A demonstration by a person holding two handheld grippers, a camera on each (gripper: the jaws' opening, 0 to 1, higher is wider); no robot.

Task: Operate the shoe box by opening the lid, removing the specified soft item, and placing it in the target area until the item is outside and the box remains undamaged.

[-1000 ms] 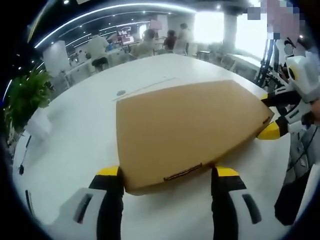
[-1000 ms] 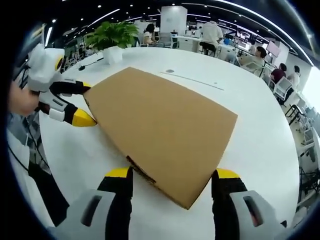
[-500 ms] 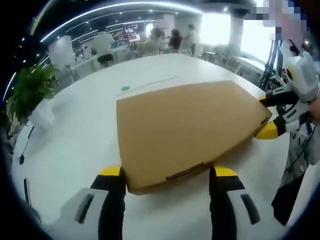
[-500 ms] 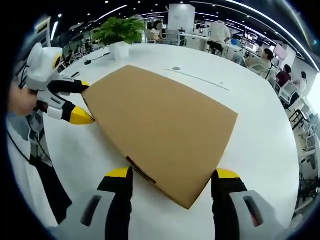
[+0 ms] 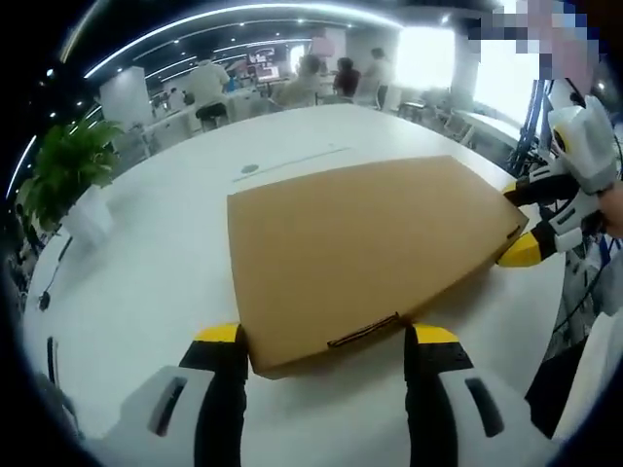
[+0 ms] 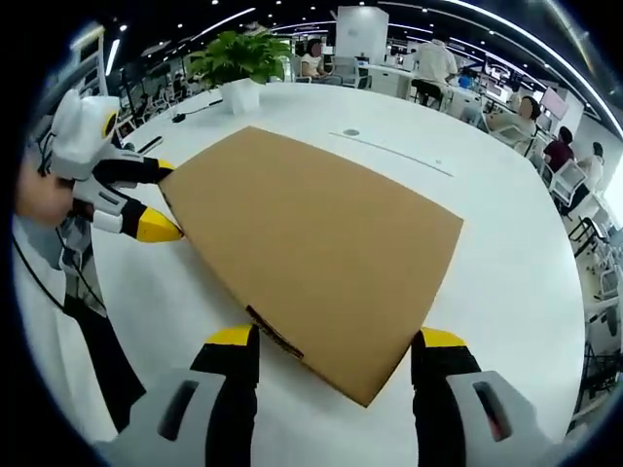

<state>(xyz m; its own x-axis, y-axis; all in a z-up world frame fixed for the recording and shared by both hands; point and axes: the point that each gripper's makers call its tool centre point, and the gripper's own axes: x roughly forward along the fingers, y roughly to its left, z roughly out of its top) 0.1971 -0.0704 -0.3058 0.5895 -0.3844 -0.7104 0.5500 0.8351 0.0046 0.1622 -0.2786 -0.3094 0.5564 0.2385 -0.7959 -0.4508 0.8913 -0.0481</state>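
Observation:
A closed brown cardboard shoe box [image 5: 365,248] lies flat on the white table [image 5: 146,282], its lid down. In the left gripper view, my left gripper [image 5: 327,336] is open, its yellow-tipped jaws standing either side of the box's near end with the slot. At the box's far right corner my right gripper [image 5: 526,222] straddles the edge. The right gripper view has the same box [image 6: 311,248], and my right gripper [image 6: 336,339] is open around its near corner. My left gripper [image 6: 146,199] straddles the box's left corner there. The box's contents are hidden.
A potted plant [image 6: 234,68] stands at the table's far edge, and a small round disc [image 6: 350,132] sits in the tabletop beyond the box. People sit at desks [image 5: 292,88] behind. A person's hand [image 6: 39,195] holds the left gripper. Bare table surrounds the box.
Both views have drifted a little with the hands. The box, its lid and both grippers keep the same places.

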